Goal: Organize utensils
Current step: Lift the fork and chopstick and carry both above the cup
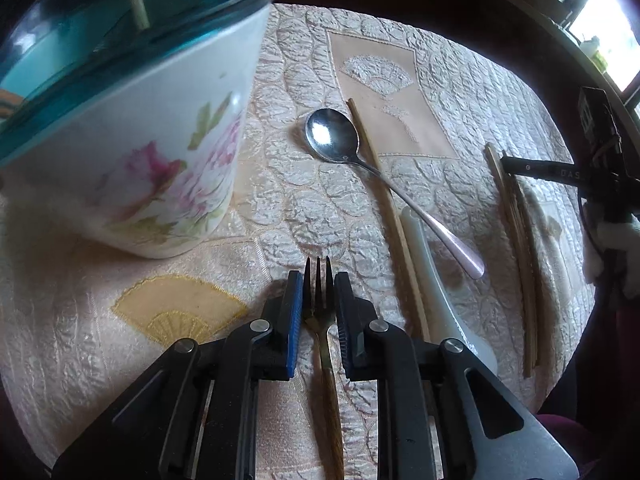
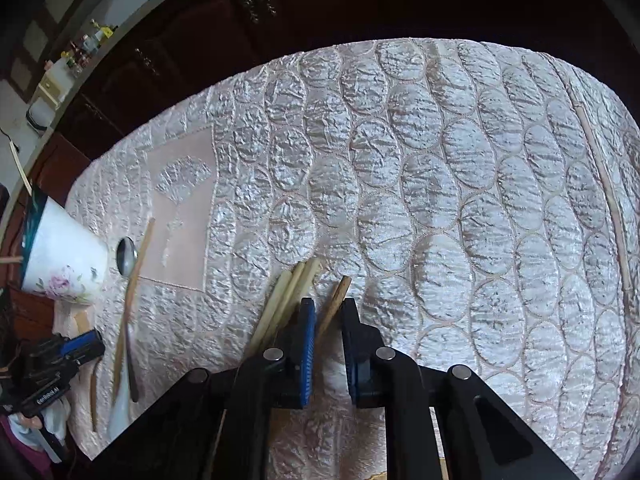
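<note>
Left tongs (image 1: 318, 280) astride half-hidden fork (image 1: 319, 280)

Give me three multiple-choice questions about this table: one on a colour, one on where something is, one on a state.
1. The cup has a rim that is: A red, B teal, C black.
2. The fork lies: A in the cup, B on the floor, C between the jaws of the left gripper.
3. The cup is: A upright, B upside down, C on its side.

Answers: B, the rim band shows teal; C, its tines show between those jaws; A, its mouth faces up.
</note>
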